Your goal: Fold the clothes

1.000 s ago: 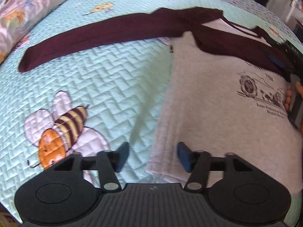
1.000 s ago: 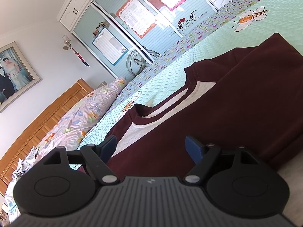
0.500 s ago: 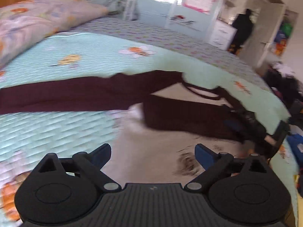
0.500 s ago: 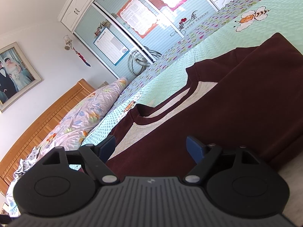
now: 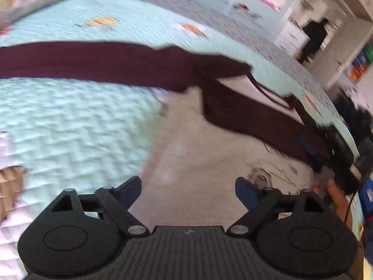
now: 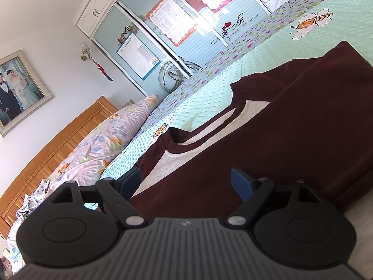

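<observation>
The grey and maroon sweatshirt (image 5: pixel 209 144) lies flat on the bed's pale green quilt (image 5: pixel 77 126), its printed grey body filling the middle of the left wrist view and one maroon sleeve (image 5: pixel 98 63) stretched out toward nine o'clock. The other maroon sleeve (image 5: pixel 251 114) is folded across the chest, running toward three o'clock. The left claw (image 5: pixel 188 190) hovers over the grey body with its jaws spread wide and nothing between them (the view is blurred). At three o'clock in that view the right claw (image 5: pixel 312 149) sits at the folded sleeve, a hand (image 5: pixel 338 200) behind it. In the right wrist view the right claw (image 6: pixel 186 180) is low over the folded maroon sleeve (image 6: pixel 268 144), its jaws opening, the pads clear of the cloth. A floral pillow (image 6: pixel 100 144) lies at ten o'clock by the wooden headboard (image 6: pixel 58 144).
</observation>
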The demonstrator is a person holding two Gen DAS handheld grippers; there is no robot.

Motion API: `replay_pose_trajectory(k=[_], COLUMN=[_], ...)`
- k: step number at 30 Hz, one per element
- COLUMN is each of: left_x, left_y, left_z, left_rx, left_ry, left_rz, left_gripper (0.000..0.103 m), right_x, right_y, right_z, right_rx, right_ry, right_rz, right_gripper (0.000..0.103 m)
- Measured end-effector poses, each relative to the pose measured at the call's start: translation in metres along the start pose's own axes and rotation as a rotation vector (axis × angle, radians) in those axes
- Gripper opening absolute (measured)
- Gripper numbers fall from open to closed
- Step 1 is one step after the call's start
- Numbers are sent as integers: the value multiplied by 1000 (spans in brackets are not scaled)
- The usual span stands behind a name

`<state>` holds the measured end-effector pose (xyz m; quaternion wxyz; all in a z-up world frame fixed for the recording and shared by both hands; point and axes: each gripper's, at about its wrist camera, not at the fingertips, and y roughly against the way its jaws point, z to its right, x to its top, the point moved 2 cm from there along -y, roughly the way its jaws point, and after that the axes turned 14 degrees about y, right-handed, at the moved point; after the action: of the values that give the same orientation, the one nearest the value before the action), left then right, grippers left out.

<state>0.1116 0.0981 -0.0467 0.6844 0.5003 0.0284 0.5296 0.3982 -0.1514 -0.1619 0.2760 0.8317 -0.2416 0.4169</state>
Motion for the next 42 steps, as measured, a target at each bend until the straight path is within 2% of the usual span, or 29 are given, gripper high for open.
replay_pose_trajectory(k=[3,8,10,12,14,16,21,24,27,29,32,36,37,38,39,40,42], left_x=[26,98,126,148,160,163,164,169,175,182,194,207,209,212,213,213,210], left_y=[38,74,74,64,52,43,15,1,-9,-16,-20,-28,-30,-33,-37,-40,-38], left_z=[-35,-107,-134,-160,-180,-197,-229,-246,-258,-265,-270,-267,-265,-263,-260,-258,-259], left_rx=[4,42,40,15,-17,-40,-3,30,41,45,43,80,94,111,132,144,120], left_ry=[134,426,509,577,630,680,714,734,738,737,745,703,683,660,632,619,626], left_rz=[131,300,333,321,320,359,419,446,468,475,489,490,487,474,445,425,435], left_gripper=[97,99,100,100,100,99,99,98,98,99,102,101,98,72,12,7,5], right_x=[0,-1,-1,-1,-1,-1,0,3,11,13,10,7,8,8,7,7,5], right_y=[0,0,-1,-1,-1,-1,0,10,27,35,37,26,24,23,22,22,21], right_z=[0,0,-1,-1,-1,-1,-2,-5,-18,-36,-53,-45,-40,-35,-32,-29,-26], right_rx=[1,5,7,5,6,7,15,44,180,228,220,190,174,159,142,125,98], right_ry=[2,4,9,13,13,12,11,-17,-23,70,177,135,108,86,71,56,46], right_rz=[0,0,-1,-3,-2,-1,7,60,179,232,247,202,194,189,186,183,177], right_gripper=[85,87,88,88,88,88,90,95,103,103,103,103,103,103,103,103,103])
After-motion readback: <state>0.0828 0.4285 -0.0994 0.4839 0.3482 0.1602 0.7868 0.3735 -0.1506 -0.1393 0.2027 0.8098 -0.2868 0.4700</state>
